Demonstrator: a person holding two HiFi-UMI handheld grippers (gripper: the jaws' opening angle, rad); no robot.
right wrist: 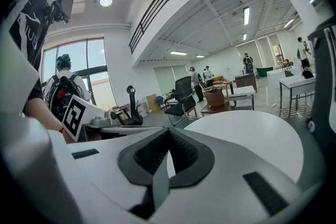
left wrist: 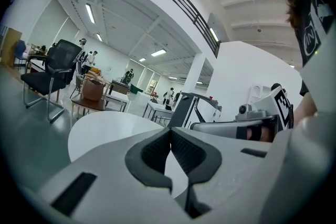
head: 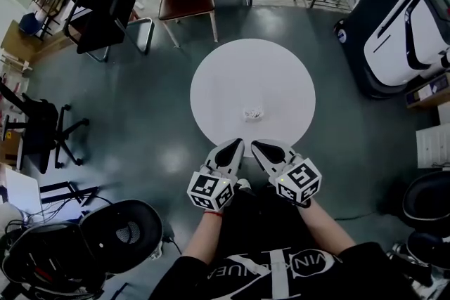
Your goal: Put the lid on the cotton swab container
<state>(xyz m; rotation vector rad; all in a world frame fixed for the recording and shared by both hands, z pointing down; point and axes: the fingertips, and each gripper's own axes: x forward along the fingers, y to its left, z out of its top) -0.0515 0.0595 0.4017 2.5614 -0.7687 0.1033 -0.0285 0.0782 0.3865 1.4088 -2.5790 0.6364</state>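
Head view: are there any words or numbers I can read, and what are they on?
"VIN": white letters on the person's black shirt; the rest of that print is too distorted to read.
Left gripper and right gripper: only black-and-white square marker patterns, no words.
Cotton swab container: too small to read any label.

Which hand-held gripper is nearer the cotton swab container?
Right, narrowly. The right hand-held gripper is directly short of the cotton swab container; the left hand-held gripper is short and slightly left.
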